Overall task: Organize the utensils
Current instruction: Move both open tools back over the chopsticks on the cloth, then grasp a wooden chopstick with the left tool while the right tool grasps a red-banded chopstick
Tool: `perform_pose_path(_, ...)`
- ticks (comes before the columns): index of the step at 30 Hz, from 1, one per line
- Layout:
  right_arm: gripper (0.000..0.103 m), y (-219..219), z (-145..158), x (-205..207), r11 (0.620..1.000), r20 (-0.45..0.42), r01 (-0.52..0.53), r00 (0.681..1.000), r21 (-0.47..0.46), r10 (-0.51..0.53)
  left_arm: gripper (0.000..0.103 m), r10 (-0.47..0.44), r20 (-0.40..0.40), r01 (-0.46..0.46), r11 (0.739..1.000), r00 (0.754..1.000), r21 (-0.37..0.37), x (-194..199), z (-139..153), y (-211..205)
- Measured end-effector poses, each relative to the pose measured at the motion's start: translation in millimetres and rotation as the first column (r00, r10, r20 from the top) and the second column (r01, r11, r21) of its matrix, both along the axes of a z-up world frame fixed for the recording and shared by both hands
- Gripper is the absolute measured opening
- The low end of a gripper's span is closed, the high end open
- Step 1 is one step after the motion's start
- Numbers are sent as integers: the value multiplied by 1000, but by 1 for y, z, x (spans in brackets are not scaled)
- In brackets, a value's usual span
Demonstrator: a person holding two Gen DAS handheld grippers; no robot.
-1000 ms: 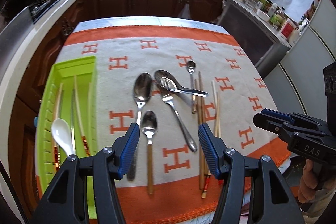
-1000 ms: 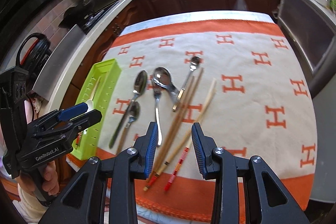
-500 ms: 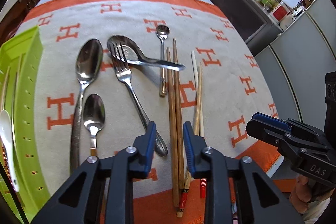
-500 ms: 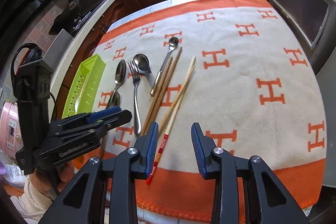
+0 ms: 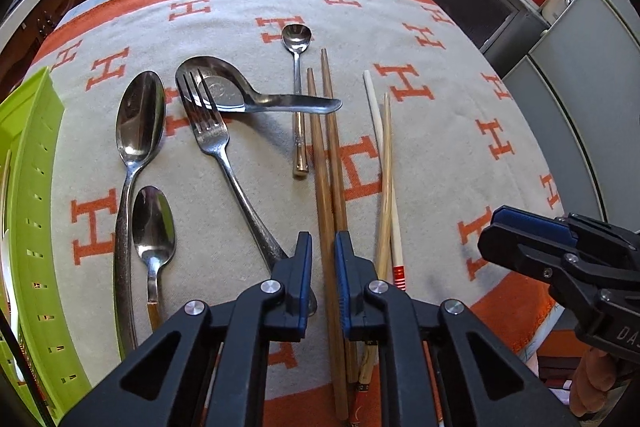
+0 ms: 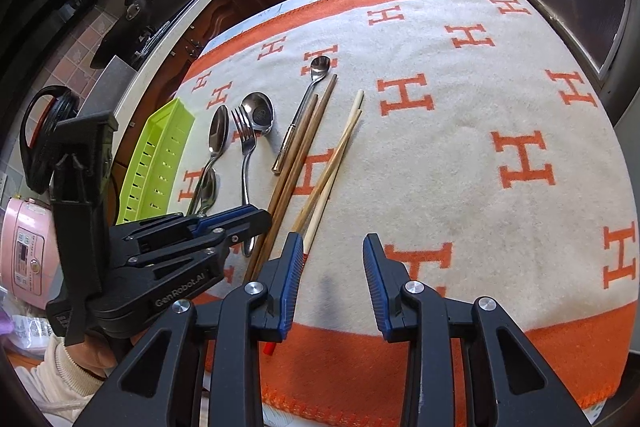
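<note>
A pair of brown chopsticks (image 5: 326, 155) lies lengthwise on the orange-and-cream cloth. My left gripper (image 5: 323, 259) is low over their near end, its jaws closing to a narrow gap. One brown stick runs between the pads; the other slips under the right finger, and a sliver of cloth still shows beside the left pad. A pale chopstick pair (image 5: 384, 167) lies just to the right. My right gripper (image 6: 332, 267) hovers open over bare cloth, right of the pale chopsticks (image 6: 340, 151). The green tray (image 5: 32, 187) sits at the left edge.
Left of the chopsticks lie a fork (image 5: 224, 155), a large spoon (image 5: 138, 119), a small spoon (image 5: 154, 223), a soup spoon (image 5: 224, 87) and a teaspoon (image 5: 297, 39). The cloth's orange front border is close below both grippers. Kitchen counters surround the table.
Both grippers have come down closer to the cloth. The left one shifted right from over the spoons and fork to the brown chopsticks, and its jaws narrowed from wide to a slim gap.
</note>
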State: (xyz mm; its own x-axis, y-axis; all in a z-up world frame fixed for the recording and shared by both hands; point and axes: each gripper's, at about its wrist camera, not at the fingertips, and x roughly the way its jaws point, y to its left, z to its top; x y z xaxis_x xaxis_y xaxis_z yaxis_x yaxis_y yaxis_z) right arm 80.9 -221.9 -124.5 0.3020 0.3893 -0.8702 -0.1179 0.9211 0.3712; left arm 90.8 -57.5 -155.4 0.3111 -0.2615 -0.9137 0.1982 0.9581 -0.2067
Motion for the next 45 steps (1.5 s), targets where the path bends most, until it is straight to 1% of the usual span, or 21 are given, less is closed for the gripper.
perform_pose_path(5,32,-1,-3,1,1000,-3,5,1000,2,-5,10,-2,28,1,999,1000,46,1,1,-4)
perform_pose_path(7,32,-1,-4,0,1000,-2,6,1000,3,-6,10,-5,24,3,998,1000,60,3,-1,-6)
perform_pose_path(8,32,-1,-4,0,1000,-3,6,1000,2,-6,10,-4,19,2,997,1000,77,4,-3,-7)
perform_pose_path(9,32,-1,-4,0,1000,-2,6,1000,1,-6,10,-8,42,4,995,999,103,3,-3,-10)
perform_pose_path(12,32,-2,-4,0,1000,-2,6,1000,-1,-6,10,-25,61,16,990,998,142,2,-2,-15)
perform_pose_path(17,32,-5,-9,1,1000,-12,10,1000,0,-10,9,-23,99,6,986,995,167,0,-3,-20)
perform_pose_path(19,32,-4,-12,1,1000,-17,10,1000,1,-10,5,-30,114,10,985,993,173,-1,-3,-22)
perform_pose_path(22,32,-2,-15,2,1000,-23,9,1000,-1,-9,4,-19,114,3,990,993,140,0,-3,-20)
perform_pose_path(24,32,-1,-16,3,1000,-26,9,1000,-2,-9,4,-7,92,-1,996,996,90,0,-3,-15)
perform_pose_path(25,32,-1,-16,3,1000,-27,9,1000,-2,-9,4,-6,84,0,997,996,78,0,-2,-14)
perform_pose_path(29,32,1,-19,5,1000,-31,9,999,-6,-9,4,-9,80,5,999,997,55,-10,7,-9)
perform_pose_path(33,32,6,-22,6,1000,-40,2,999,-10,-3,4,-3,101,-1,999,995,44,-22,26,0)
perform_pose_path(38,29,20,-33,10,1000,-69,-13,998,-20,12,4,30,150,-37,998,988,43,-38,56,21)
perform_pose_path(42,28,36,-40,13,999,-83,-32,996,-37,29,4,77,191,-89,994,979,56,-51,80,49)
perform_pose_path(45,28,48,-40,14,996,-69,-51,997,-77,45,4,134,219,-153,986,966,71,-57,95,75)
